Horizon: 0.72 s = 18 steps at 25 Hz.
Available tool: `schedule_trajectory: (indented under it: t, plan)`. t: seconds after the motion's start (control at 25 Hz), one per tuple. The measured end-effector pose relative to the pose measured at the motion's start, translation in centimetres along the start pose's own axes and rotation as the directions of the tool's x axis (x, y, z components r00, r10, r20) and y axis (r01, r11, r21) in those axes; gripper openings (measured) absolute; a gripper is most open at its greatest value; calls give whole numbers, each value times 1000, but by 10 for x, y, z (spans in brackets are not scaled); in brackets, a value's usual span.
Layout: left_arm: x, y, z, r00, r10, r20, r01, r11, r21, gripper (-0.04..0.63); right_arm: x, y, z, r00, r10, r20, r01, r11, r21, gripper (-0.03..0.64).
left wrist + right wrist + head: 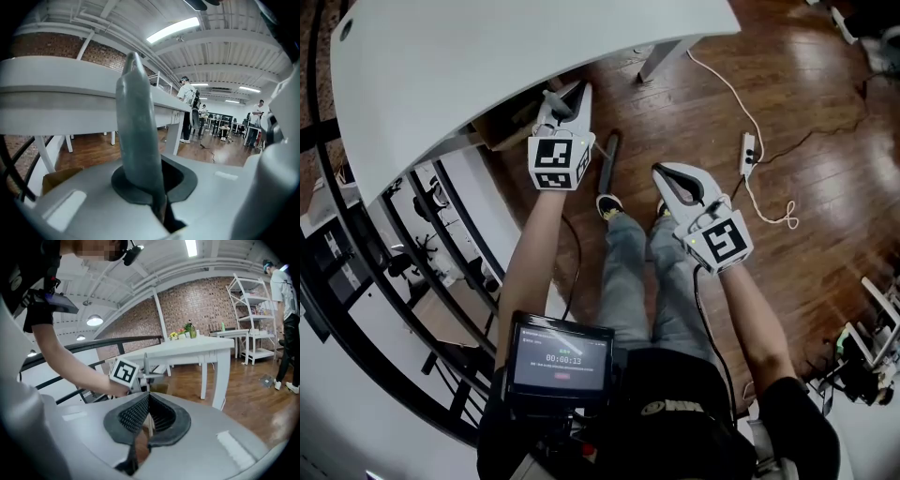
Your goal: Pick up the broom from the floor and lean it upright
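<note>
the left gripper [569,98] has its jaws clamped on the broom handle [136,126], a grey shaft that crosses the pads and ends a little way beyond them, close under the edge of the white surface [534,47]. the right gripper [664,178] sits nearer the person's legs with its jaws pressed together. only a thin pale sliver shows in their seam, and i cannot tell whether that is part of the broom. a dark long shape [607,164] above the wooden floor [787,112], just ahead of the shoes, may be the broom's lower part, though that is unsure. by my reading the pickup is in hand: the handle is gripped, but the leaning is not yet done. the next move calls for swinging the shaft to vertical with the brush end on the floor. the top should stay clear of the overhanging surface and then rest against a firm edge. the left jaws should part only once it stands steady.
</note>
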<state>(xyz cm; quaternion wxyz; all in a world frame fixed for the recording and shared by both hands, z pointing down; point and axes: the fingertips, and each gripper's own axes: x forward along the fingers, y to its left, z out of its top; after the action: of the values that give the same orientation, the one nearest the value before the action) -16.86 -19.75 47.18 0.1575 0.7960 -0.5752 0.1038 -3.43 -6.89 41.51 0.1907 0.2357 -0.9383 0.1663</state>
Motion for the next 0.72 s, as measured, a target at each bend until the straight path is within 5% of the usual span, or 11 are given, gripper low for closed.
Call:
schedule_trajectory:
  t: [0.12,0.2,0.44,0.72]
  plan:
    - [-3,-18,-2,999,-39,4,39,999,20,18,38,8,43,997,60,54,-58,998,-39,17]
    - [-5,-31,-5,997,-76,6,76,996,44,18,69,13,60,992,117,49,-114,992,-61,91]
    - [-15,-45,-20,992,-125,11,124,991,40,20,137,34,69,958,282,46,-269,944,-189,145]
    - [-25,-40,-29,995,-98,2,97,994,43,20,146,42,67,966,256,31,-241,940,-241,103]
